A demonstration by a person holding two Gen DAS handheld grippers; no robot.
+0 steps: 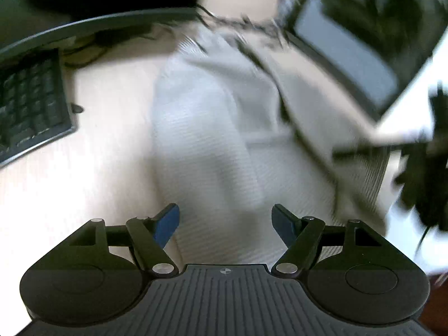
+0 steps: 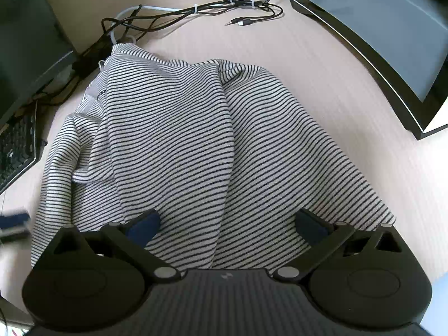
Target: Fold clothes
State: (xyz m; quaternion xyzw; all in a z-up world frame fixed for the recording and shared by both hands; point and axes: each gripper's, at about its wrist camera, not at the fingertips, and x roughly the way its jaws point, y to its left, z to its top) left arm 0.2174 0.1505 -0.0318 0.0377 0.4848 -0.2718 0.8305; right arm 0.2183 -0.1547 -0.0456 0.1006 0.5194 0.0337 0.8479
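Note:
A white shirt with thin black stripes (image 2: 182,140) lies rumpled on the light wooden desk (image 2: 322,70), with one part folded over down its middle. My right gripper (image 2: 228,226) hovers over the shirt's near edge, open, with both blue pads above the cloth and nothing pinched. The left wrist view is smeared by motion. In it the same shirt (image 1: 210,140) looks pale grey. My left gripper (image 1: 225,221) stands open above the shirt's near left part, with nothing between its fingers.
A black keyboard (image 2: 16,148) lies left of the shirt, below a dark monitor (image 2: 25,42). A second monitor (image 2: 378,42) stands at the right. Tied cables (image 2: 196,11) run along the back. A dark blurred shape (image 1: 425,168) sits at the left view's right edge.

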